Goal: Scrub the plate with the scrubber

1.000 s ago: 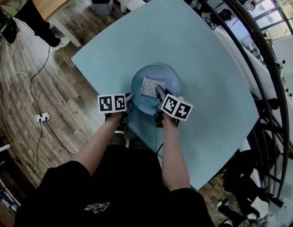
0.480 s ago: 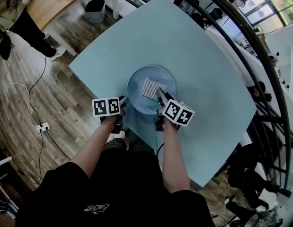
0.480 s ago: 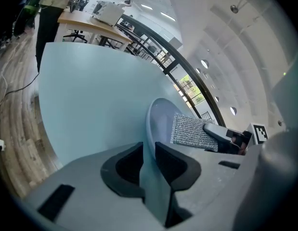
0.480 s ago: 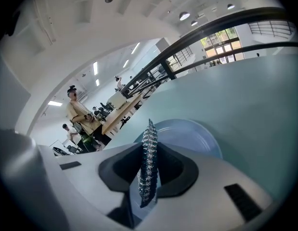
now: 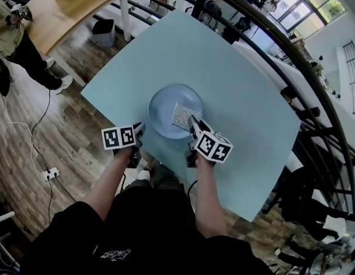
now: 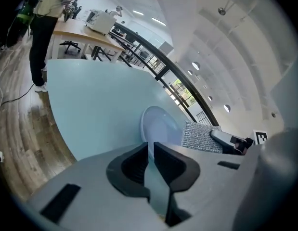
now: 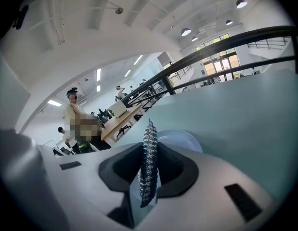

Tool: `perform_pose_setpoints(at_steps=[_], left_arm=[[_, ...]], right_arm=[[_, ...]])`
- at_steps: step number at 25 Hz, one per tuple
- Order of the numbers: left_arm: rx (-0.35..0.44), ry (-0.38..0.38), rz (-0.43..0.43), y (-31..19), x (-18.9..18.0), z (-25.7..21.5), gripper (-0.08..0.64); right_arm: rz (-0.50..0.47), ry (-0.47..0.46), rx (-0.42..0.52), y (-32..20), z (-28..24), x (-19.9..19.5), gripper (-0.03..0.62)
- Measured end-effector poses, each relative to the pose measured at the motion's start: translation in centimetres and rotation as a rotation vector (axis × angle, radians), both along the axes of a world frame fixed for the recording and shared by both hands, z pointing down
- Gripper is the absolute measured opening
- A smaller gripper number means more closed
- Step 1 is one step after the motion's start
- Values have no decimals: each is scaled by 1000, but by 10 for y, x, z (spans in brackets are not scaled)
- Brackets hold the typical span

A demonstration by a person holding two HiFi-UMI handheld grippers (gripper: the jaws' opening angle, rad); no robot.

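Observation:
A pale blue plate (image 5: pixel 166 109) lies on the light blue table (image 5: pixel 240 96), close to its near edge. On the plate's right half rests a silvery mesh scrubber (image 5: pixel 184 116), and my right gripper (image 5: pixel 192 124) is shut on its near end. In the right gripper view the scrubber (image 7: pixel 149 162) stands edge-on between the jaws, with the plate (image 7: pixel 183 138) behind. My left gripper (image 5: pixel 139 129) sits at the plate's left near rim. In the left gripper view its jaws (image 6: pixel 149 150) are nearly together, a thin pale strip running between them up to the plate (image 6: pixel 161 124). The scrubber (image 6: pixel 201 137) shows at right.
The table's near edge runs just under both grippers, with wooden floor beyond it. A black railing (image 5: pixel 269 50) curves along the table's far side. A wooden desk (image 5: pixel 62 4), a bin (image 5: pixel 102 32) and a person (image 5: pixel 16 44) are at far left. A power strip (image 5: pixel 50 174) lies on the floor.
The scrubber and right gripper have slid from the plate's middle toward its right side. The left gripper stays at the plate's rim. The head view has shifted.

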State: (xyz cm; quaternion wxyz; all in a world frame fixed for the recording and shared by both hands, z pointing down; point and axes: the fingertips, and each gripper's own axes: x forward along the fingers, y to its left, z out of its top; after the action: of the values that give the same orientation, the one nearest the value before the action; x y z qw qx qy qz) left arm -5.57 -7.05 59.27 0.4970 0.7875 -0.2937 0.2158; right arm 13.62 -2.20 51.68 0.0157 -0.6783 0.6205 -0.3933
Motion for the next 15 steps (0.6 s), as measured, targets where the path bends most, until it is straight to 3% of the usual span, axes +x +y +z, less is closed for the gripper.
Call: perform_pose_setpoints(at_steps=[15], left_arm=[[310, 79, 85, 24, -19, -106, 9]], right_arm=[[69, 185, 129, 75, -85, -19, 83]])
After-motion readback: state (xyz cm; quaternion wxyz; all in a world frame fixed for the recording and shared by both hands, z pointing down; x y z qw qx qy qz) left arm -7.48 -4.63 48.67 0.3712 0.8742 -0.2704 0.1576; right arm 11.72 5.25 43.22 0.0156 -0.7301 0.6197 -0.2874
